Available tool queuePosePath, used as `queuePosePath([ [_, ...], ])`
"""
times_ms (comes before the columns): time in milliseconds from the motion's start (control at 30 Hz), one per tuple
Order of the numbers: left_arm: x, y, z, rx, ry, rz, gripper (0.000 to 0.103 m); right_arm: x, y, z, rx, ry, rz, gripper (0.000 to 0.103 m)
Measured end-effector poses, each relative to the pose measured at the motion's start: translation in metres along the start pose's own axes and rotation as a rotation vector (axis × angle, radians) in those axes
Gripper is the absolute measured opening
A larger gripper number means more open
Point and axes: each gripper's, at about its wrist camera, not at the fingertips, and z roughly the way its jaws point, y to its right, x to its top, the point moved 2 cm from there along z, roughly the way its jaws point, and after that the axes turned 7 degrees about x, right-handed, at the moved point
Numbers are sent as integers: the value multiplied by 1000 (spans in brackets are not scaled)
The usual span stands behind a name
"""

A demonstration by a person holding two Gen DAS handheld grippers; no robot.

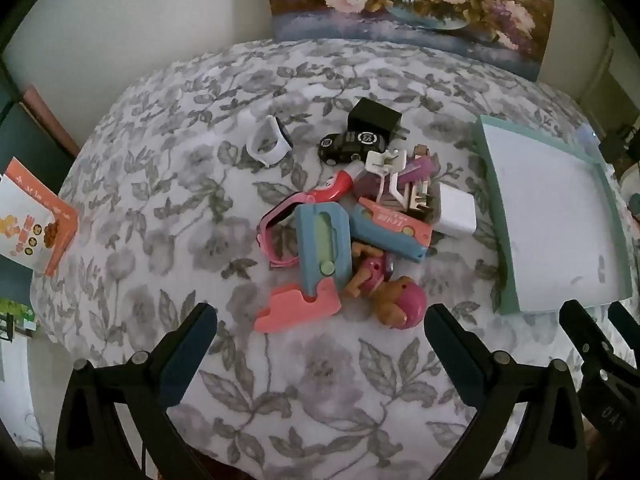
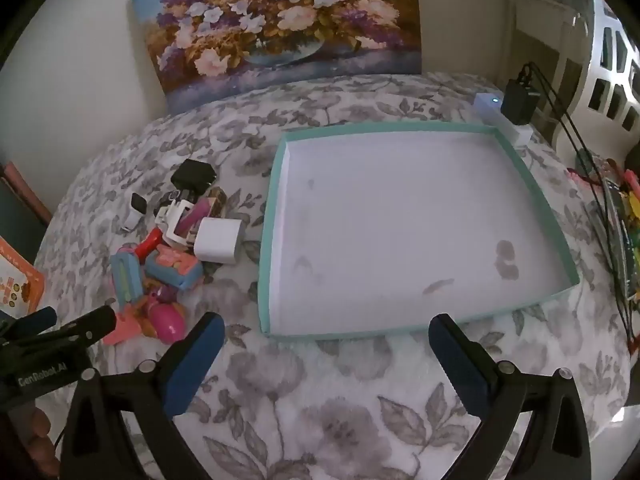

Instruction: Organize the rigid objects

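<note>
A big table with a white cloth printed with grey flowers and leaves [image 1: 168, 200] fills both views. At its far edge a large painting of pink and white flowers in a vase [image 2: 280, 24] leans on the wall. On the cloth lies a wide, shallow box with teal walls and a white floor [image 2: 276, 184], and nothing is in it. Just beside its left wall sits a heap of small hard toys and plugs [image 1: 344, 224]. In the heap, a blue and pink plastic toy gun [image 1: 320, 256] lies on top, with a pink-helmet puppy figure [image 1: 400, 300] touching it at the near side. A white square charger block [image 1: 456, 212] sits at the side nearest the box. A black charger cube [image 1: 374, 118] and a little black toy car [image 1: 352, 146] are at the far side. A white watch band loop [image 1: 266, 142] lies a bit apart on the left. The left gripper [image 1: 320, 320] hovers over the heap with its two blue-padded fingers spread wide and nothing between them. The right gripper [image 2: 326, 330] hovers by the near wall of the box, spread wide too, holding nothing.
</note>
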Motion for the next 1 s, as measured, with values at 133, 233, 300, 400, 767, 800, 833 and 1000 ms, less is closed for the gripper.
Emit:
queuePosePath([
  [133, -6, -8, -1, -13, 19, -31, 103, 3, -1, 3, -21, 8, -26, 103],
  [233, 0, -4, 6, 14, -15, -39, 103, 0, -1, 3, -19, 9, -26, 103],
  [300, 2, -8, 6, 7, -20, -49, 103, -1, -1, 2, -19, 11, -25, 103],
  [400, 2, -12, 5, 6, -20, -66, 103, -29, -10, -12, -17, 18, -26, 103],
  [767, 2, -22, 7, 24, -34, -119, 103, -2, -3, 3, -9, -19, -24, 103],
  [800, 2, -22, 7, 24, -34, -121, 103, -2, -3, 3, -12, -21, -26, 103],
  [833, 2, -23, 7, 24, -34, -122, 103, -2, -4, 4, -18, -23, -30, 103],
  [1000, 2, -24, 7, 22, -33, -123, 103, -1, -6, 4, -13, -28, -51, 103],
])
